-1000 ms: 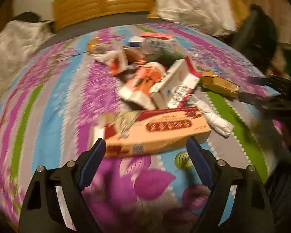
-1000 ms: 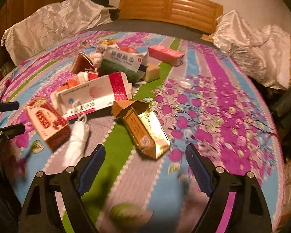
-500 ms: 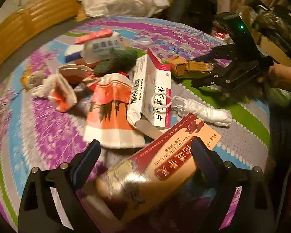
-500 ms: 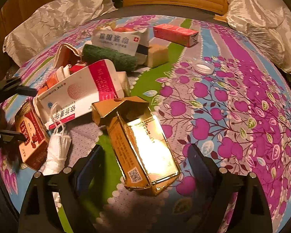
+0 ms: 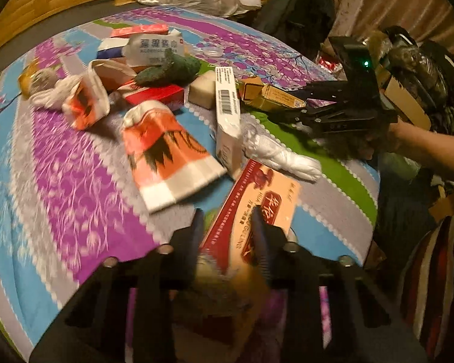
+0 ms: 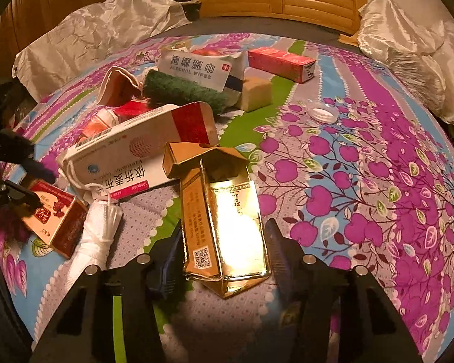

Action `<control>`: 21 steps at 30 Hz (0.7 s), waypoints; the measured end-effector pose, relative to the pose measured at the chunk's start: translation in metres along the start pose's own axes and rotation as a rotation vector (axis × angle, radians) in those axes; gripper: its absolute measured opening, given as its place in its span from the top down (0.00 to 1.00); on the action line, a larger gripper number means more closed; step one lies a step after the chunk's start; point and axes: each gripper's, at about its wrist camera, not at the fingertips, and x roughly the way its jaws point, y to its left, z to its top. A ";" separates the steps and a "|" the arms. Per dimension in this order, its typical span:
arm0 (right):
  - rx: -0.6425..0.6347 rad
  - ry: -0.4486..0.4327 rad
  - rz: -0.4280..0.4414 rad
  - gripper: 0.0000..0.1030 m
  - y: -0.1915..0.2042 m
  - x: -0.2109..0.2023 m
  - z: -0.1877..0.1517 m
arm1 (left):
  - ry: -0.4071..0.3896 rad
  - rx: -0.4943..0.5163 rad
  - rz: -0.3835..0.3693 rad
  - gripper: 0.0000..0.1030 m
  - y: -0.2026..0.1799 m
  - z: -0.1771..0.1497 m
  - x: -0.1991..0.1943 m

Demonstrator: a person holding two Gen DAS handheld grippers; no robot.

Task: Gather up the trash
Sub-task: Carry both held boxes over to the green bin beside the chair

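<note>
The left hand-held gripper (image 5: 227,230) is closing across the narrow width of the red box (image 5: 257,211), its fingers on either side and seemingly pressing, so the near end can be lifted clear of the pile. The right hand-held gripper (image 6: 224,248) straddles the gold box (image 6: 227,227), jaws closing but apparently not yet touching it. Both boxes lie on the bed (image 6: 363,157), at the near edge of the litter, easiest to reach first.
</note>
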 end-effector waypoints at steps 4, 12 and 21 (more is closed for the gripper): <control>0.004 -0.026 0.003 0.48 0.004 -0.011 -0.004 | -0.028 -0.032 0.057 0.75 -0.010 -0.009 -0.006; 0.112 -0.129 -0.022 0.48 -0.003 -0.069 -0.014 | 0.087 0.124 0.177 0.36 -0.039 -0.022 0.022; 0.193 -0.230 -0.094 0.48 0.007 -0.189 -0.051 | -0.043 0.131 0.140 0.43 -0.089 0.003 -0.016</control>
